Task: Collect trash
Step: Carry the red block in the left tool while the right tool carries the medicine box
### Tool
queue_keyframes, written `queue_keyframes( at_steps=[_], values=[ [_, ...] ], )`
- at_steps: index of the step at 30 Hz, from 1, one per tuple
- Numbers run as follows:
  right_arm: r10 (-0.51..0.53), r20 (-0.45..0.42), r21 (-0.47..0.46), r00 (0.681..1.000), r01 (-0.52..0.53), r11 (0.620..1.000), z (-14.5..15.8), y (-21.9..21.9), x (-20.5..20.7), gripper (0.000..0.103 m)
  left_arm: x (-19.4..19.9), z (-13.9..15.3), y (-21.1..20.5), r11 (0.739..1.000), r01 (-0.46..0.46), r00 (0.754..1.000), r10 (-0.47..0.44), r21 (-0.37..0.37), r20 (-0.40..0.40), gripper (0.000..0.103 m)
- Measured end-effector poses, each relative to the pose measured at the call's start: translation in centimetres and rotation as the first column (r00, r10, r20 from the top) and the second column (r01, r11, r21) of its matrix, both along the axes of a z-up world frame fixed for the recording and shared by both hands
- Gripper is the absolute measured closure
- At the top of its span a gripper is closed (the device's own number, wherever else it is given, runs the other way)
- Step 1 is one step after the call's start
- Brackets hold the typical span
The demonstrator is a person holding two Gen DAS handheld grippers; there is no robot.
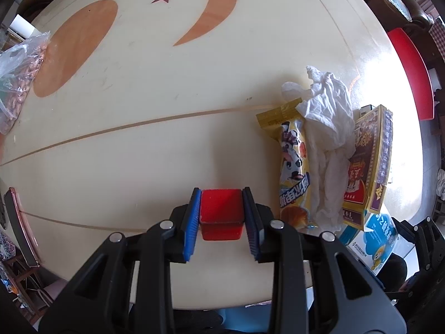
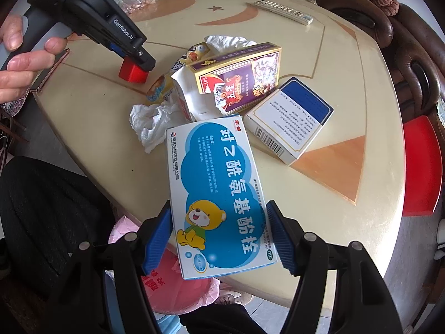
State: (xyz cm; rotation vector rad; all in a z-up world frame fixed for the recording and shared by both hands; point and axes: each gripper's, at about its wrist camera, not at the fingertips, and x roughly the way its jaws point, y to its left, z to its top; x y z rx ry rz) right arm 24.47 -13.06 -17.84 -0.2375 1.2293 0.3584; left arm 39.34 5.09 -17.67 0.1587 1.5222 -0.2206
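My left gripper (image 1: 221,194) points straight down with its blue pads pressed on a small red block (image 1: 221,208), held close over the cream table (image 1: 139,111). The right wrist view shows that same red block (image 2: 132,73) under the left gripper (image 2: 136,64), with a hand on its handle. My right gripper (image 2: 219,208) is shut on a blue-and-white medicine box (image 2: 217,181) with a cartoon bear, over the table's near edge. A yellow snack wrapper (image 1: 292,167), crumpled tissue (image 1: 328,139) and a torn purple-gold box (image 1: 367,161) lie together to the right of the block.
A white-and-blue carton (image 2: 289,119) lies beside the pile. A bin lined with a pink bag (image 2: 172,286) stands below the table edge. A bag of nuts (image 1: 16,83), a phone (image 1: 19,228) and a remote (image 2: 283,12) are on the table; a red stool (image 2: 420,164) is at the right.
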Motion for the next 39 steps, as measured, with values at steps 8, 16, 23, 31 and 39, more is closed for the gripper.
queue_keyframes(
  at_steps=[8, 16, 23, 31, 39],
  values=[
    [-0.006, 0.01, 0.001, 1.0, 0.006, 1.0, -0.1, -0.1, 0.1, 0.039, -0.8, -1.2, -0.3, 1.0, 0.003, 1.0, -0.003, -0.004, -0.026, 0.073],
    [-0.019, 0.021, -0.002, 1.0, 0.019, 1.0, 0.3, -0.4, -0.3, 0.039, -1.9, -1.7, -0.7, 1.0, -0.014, 1.0, 0.015, 0.017, -0.014, 0.073],
    [-0.037, 0.05, -0.007, 0.998, 0.038, 0.999, 2.0, -0.7, -1.2, 0.039, -2.9, 0.4, -1.2, 1.0, -0.021, 0.999, 0.02, 0.012, 0.039, 0.073],
    [-0.049, 0.122, -0.012, 0.991, 0.051, 0.999, 5.7, -0.6, -3.9, 0.039, -6.6, 5.4, -1.7, 1.0, 0.006, 0.992, -0.006, 0.001, 0.128, 0.073],
    [-0.063, 0.206, -0.012, 0.977, 0.067, 0.998, 9.8, -0.3, -7.3, 0.039, -13.1, 10.5, -2.2, 0.998, 0.064, 0.968, -0.057, -0.022, 0.246, 0.073]
  ],
)
